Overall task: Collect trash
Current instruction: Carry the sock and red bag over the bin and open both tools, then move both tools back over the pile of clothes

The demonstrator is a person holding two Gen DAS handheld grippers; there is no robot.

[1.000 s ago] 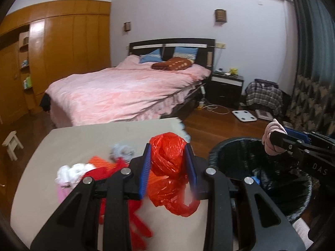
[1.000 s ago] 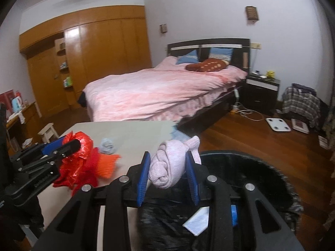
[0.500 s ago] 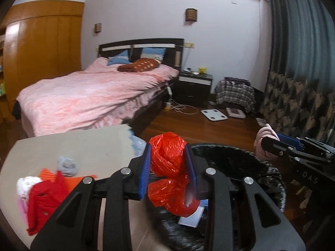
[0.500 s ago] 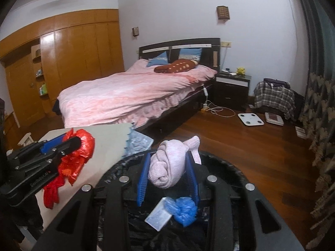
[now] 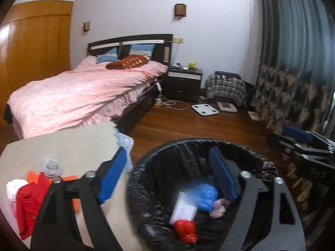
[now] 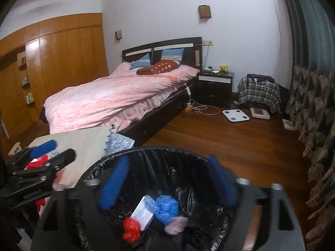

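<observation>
A black-lined trash bin (image 5: 159, 152) was seen from above, standing on a wooden floor (image 6: 240, 142) just beside a beige table (image 5: 69, 144). The left gripper (image 5: 167, 173) was held over the bin's near rim with its blue-padded fingers (image 5: 112, 175) spread wide and nothing between them. The right gripper (image 6: 169, 182) was likewise held over the bin, its fingers (image 6: 114, 183) spread apart and empty. Inside the bin lay a red plastic bag (image 6: 130, 229), a pink cloth (image 6: 175, 226), a blue crumpled bag (image 6: 165, 207) and a white packet (image 6: 143, 213), all close together at the bottom. On the table, red cloth (image 5: 31, 200), orange scraps (image 5: 33, 176), a grey wad (image 5: 51, 166) and a white wad (image 5: 13, 188) were piled. A pink-covered bed (image 5: 79, 92) was visible behind.
</observation>
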